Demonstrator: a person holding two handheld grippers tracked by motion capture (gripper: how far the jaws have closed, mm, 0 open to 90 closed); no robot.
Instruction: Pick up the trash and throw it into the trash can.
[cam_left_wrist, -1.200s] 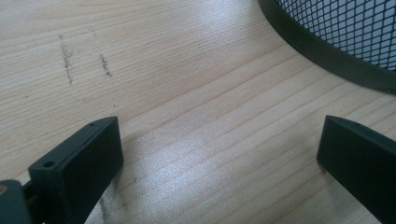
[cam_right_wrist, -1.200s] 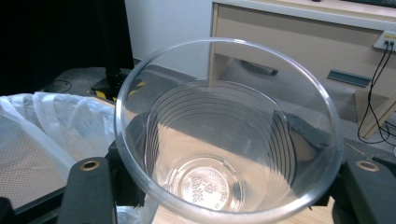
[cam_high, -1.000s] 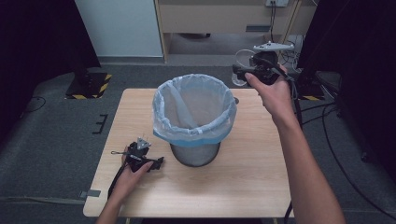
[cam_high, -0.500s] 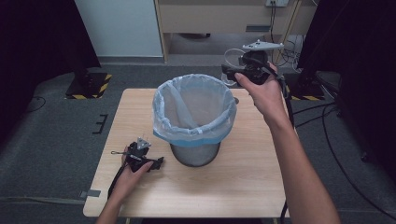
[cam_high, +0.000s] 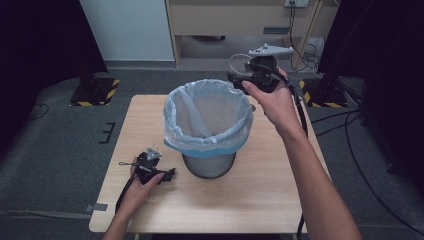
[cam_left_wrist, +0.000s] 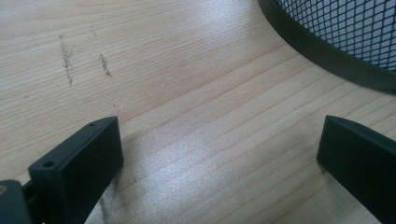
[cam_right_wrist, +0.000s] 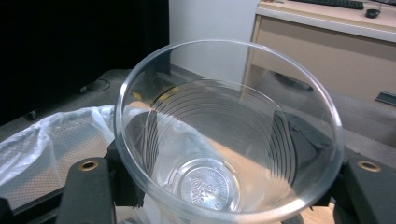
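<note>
A black mesh waste bin (cam_high: 209, 167) lined with a pale blue-white plastic bag (cam_high: 200, 145) stands in the middle of the wooden table (cam_high: 260, 195). My right gripper (cam_high: 236, 76) is raised at the bin's back right rim, shut on a clear plastic cup (cam_high: 239, 61). In the right gripper view the cup (cam_right_wrist: 224, 140) sits between the jaws, its mouth toward the camera, with the bag (cam_right_wrist: 42, 140) below to the left. My left gripper (cam_high: 167, 175) rests on the table at the bin's front left, open and holding nothing (cam_left_wrist: 219, 154). The bin's mesh wall (cam_left_wrist: 345, 28) is just beyond it.
The table's far edge runs close behind the bin. Beyond it on the grey floor are a wooden desk (cam_high: 225, 20), cables (cam_high: 310, 60) and a yellow-black striped base (cam_high: 95, 92). Bare tabletop (cam_left_wrist: 187, 70) lies before the left gripper.
My right gripper has carried the cup leftward, from right of the bin to its back right rim. The left gripper has stayed put.
</note>
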